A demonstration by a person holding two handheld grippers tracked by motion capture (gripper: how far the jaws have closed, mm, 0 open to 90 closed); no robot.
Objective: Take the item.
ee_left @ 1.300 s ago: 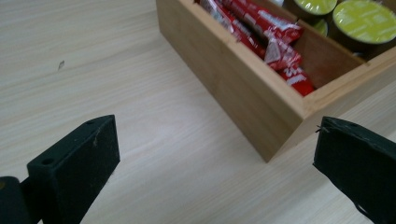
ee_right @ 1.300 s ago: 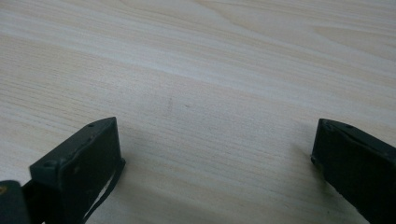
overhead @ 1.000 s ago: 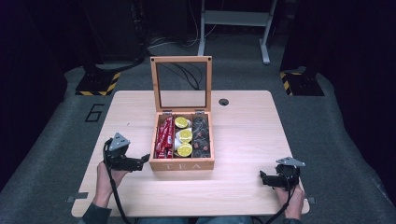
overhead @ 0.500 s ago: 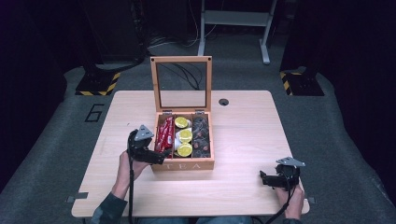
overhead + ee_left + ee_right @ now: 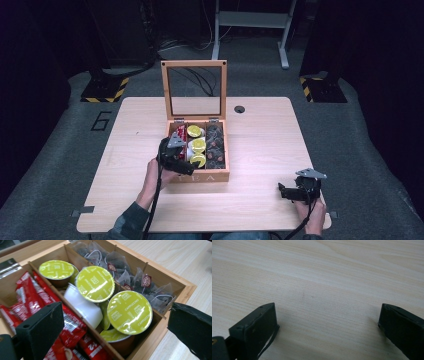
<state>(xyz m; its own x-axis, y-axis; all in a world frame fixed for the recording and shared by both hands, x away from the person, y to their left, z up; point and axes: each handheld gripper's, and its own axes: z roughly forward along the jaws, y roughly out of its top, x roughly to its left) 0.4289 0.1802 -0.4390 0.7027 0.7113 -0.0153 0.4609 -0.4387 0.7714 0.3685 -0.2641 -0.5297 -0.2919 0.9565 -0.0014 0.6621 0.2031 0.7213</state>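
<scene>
My left gripper [image 5: 115,322] has its jaws spread wide, nothing between them but air, and I'm looking straight down them into the box [image 5: 160,336]. Right between the fingers [image 5: 41,326] sits a green-lidded capsule [image 5: 130,309] marked cappuccino, tilted up toward me, not touched by either jaw. Just beyond it a second capsule [image 5: 95,283], and farther still a third [image 5: 57,270], all in the middle compartment, with a white cup [image 5: 83,306] lying on its side beside them. Under my left-hand finger lie the red sachets [image 5: 30,297], packed in their own compartment. Past the capsules, on the far side of a divider, the tea bags [image 5: 140,283] fill the last compartment. In the high view the left gripper [image 5: 176,154] hangs over the box's near left corner, with the glass lid [image 5: 194,90] standing upright behind.

My right gripper [image 5: 327,327] is wide open too, holding nothing; between and beyond its fingers [image 5: 255,332] is bare table [image 5: 324,277]. In the high view the right gripper [image 5: 299,190] sits low near the table's near right edge, well apart from the box, jaws pointing left toward it.
</scene>
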